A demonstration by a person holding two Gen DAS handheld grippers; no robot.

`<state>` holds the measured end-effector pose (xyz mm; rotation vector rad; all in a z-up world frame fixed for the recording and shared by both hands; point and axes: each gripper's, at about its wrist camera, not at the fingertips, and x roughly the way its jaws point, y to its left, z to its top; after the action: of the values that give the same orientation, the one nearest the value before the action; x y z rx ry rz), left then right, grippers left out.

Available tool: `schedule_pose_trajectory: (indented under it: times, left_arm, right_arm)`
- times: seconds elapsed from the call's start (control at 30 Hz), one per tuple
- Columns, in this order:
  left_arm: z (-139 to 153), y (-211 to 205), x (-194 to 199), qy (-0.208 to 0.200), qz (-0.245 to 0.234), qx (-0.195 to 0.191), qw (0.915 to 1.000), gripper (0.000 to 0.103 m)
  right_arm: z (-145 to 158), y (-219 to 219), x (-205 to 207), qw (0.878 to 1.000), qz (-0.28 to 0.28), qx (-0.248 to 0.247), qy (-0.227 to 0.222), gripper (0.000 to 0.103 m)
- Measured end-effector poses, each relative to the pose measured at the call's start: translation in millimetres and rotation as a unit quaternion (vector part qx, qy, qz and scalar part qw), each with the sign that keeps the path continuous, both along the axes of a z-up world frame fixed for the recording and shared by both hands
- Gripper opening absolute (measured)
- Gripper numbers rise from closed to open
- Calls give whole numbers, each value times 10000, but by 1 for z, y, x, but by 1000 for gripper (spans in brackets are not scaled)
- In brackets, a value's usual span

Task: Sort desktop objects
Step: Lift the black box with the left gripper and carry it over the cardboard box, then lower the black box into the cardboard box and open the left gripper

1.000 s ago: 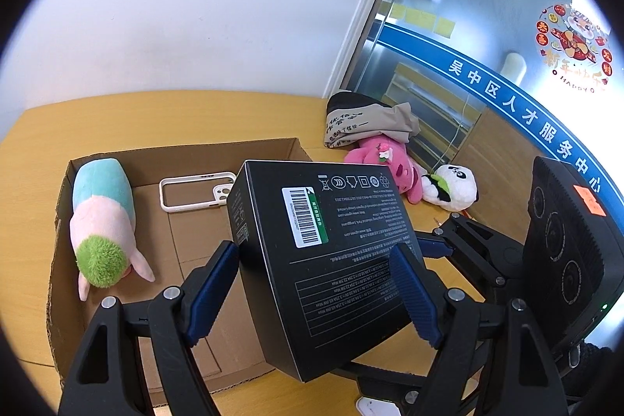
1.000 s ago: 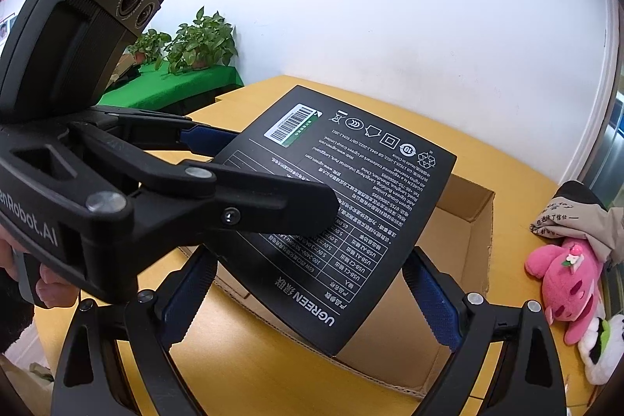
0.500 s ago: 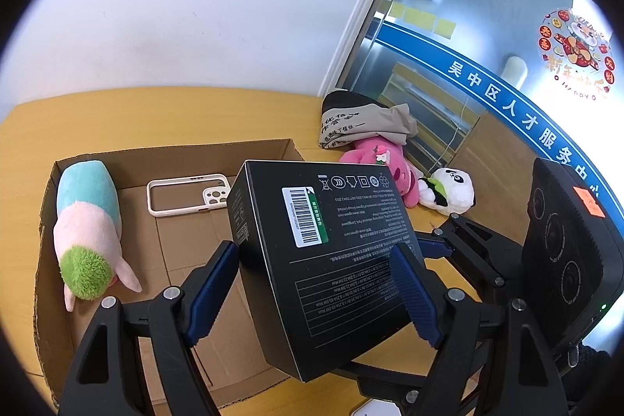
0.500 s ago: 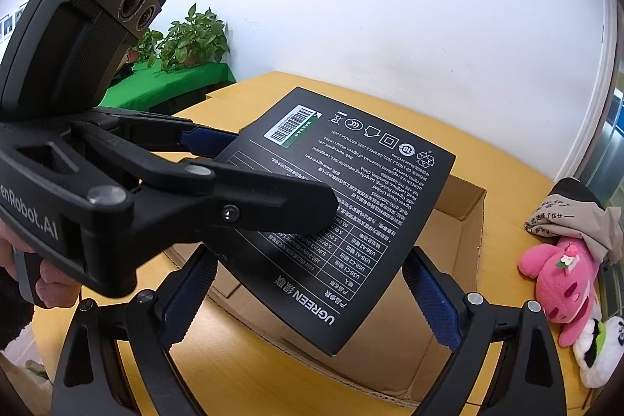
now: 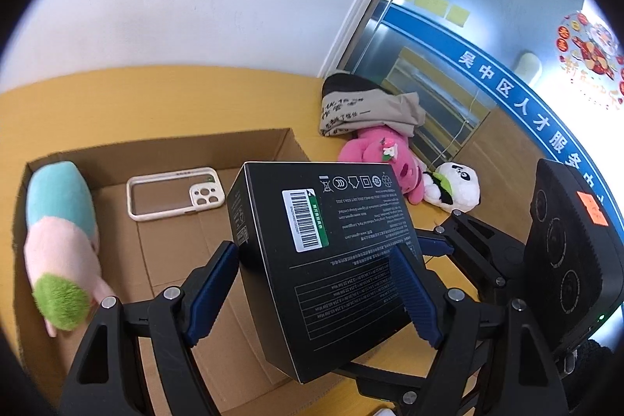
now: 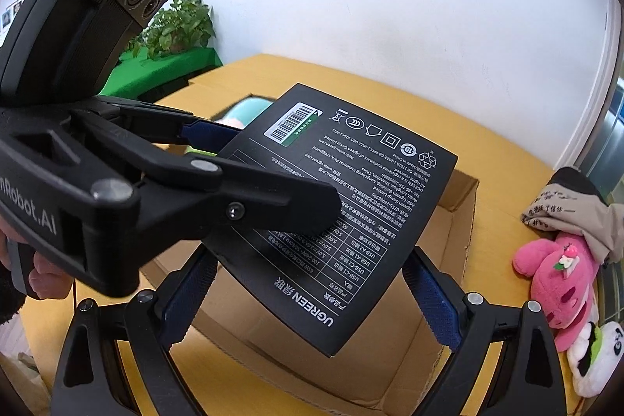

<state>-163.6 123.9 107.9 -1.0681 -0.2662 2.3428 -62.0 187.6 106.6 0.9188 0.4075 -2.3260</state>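
A black UGREEN box [image 5: 327, 252] with a barcode label hangs tilted over an open cardboard carton [image 5: 175, 147]. My left gripper [image 5: 312, 250] is shut on it, blue pads on its left and right sides. The right gripper [image 6: 310, 256] is shut on the same box [image 6: 351, 205] near its lower corner; in the left wrist view one of its fingers [image 5: 433, 245] touches the box's right edge. My left gripper [image 6: 269, 174] crosses the right wrist view over the box top. In the carton lie a teal, pink and green plush [image 5: 58, 240] and a white phone case [image 5: 175, 193].
On the yellow table right of the carton [image 6: 460, 221] lie a pink plush [image 5: 382, 158], a panda plush [image 5: 456, 186] and a folded beige and black cloth [image 5: 362, 108]. A white wall stands behind, a glass door at right. A person's hand [image 6: 35, 275] holds the left gripper.
Both grippers have carried the black box together further over the carton, which now sits closer and more to the left. Neither grip has changed.
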Motion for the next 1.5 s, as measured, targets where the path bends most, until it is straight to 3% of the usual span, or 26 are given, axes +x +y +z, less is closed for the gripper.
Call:
schedule_pose_trajectory:
  times: [0.27,0.6,0.77,1.03,1.13,1.2,1.3,1.4,1.5]
  left_arm:
    - [-34,5,-64,-475,119,54,9988,79]
    - [-103,5,-126,-1393,331,180,9895,79]
    - [-129,7,-134,-1748,415,92,9837,79]
    - [-151,9,-139,-1954,467,61,9796,79]
    - [-148,7,-139,-1964,486,83,9793,77]
    - [-139,2,-134,-1845,569,40,9812,77]
    - [-105,-11,-113,-1251,883,-202,9880,77]
    - [-59,-30,-67,-436,1074,-281,9929,79]
    - [-25,-44,-13,193,1307,-376,9905,79]
  right_arm:
    - [-29,7,-67,9988,-17,51,-491,98]
    - [-84,13,-148,9874,6,113,-1581,98]
    - [-112,10,-155,9778,-60,195,-2085,95]
    - [-140,2,-167,9633,-266,988,-2481,95]
    - [-138,3,-167,9635,-336,1027,-2451,93]
    - [-133,3,-160,9653,-349,1135,-2325,93]
    - [-113,6,-137,9719,-311,1216,-1991,94]
    - [-77,14,-98,9839,-290,1038,-1427,97]
    - [-36,23,-49,9943,-369,761,-649,99]
